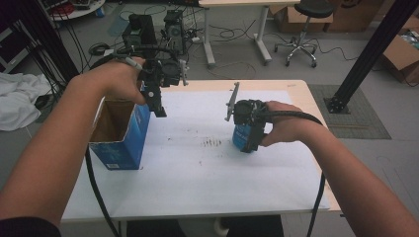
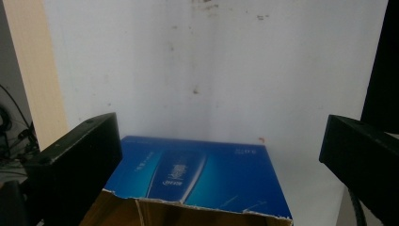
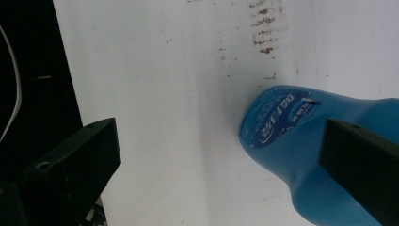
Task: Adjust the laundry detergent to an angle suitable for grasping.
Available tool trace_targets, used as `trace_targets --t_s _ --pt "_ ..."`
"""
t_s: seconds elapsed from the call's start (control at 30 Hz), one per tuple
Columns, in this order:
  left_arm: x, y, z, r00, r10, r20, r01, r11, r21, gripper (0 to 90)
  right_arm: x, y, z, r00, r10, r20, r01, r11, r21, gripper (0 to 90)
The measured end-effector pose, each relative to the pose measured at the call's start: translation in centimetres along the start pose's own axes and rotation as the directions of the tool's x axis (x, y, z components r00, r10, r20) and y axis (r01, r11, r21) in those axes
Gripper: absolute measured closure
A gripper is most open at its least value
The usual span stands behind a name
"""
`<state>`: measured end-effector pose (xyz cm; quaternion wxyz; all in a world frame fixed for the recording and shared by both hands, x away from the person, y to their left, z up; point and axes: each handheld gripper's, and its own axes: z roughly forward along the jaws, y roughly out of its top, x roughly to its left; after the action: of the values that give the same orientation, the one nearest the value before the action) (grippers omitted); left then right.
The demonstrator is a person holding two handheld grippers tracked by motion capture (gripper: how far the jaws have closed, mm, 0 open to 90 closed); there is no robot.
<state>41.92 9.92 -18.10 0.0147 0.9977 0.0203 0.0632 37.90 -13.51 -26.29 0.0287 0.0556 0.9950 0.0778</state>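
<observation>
Two grippers — a left gripper and a right gripper — each with two black jaws. One blue box with an open top. One blue bottle. One white surface. One stool farther back.

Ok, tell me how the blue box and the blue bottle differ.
The blue box is squared cardboard, open on top with a torn rim; the blue bottle is rounded plastic. The box stands at the table's left under the left gripper, the bottle right of centre by the right gripper. Both are blue with print.
</observation>
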Motion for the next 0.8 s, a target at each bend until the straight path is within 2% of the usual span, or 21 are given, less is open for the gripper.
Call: trace_targets --t_s 0.13,0.2,0.37,0.8 --pt "-0.13 -0.05 -0.09 1.0000 0.002 0.001 -0.002 1.0000 -0.008 0.1 -0.02 -0.03 0.08 1.0000 -0.004 -0.004 0.004 1.000 0.001 0.0" --pt "-0.18 -0.08 -0.19 1.0000 0.000 -0.004 0.000 1.0000 0.005 0.1 -0.05 -0.04 0.08 1.0000 -0.001 -0.007 0.001 1.000 0.000 0.0" --pt "-0.18 -0.08 -0.50 1.0000 -0.009 -0.005 0.008 0.9999 -0.013 0.1 0.21 -0.12 -0.36 0.9999 -0.012 -0.003 0.012 1.000 0.004 0.0" --pt "-0.12 0.08 -0.17 1.0000 -0.001 -0.006 0.001 1.0000 0.004 0.1 -0.04 -0.09 -0.30 1.0000 -0.004 0.007 0.004 1.000 -0.001 0.0"
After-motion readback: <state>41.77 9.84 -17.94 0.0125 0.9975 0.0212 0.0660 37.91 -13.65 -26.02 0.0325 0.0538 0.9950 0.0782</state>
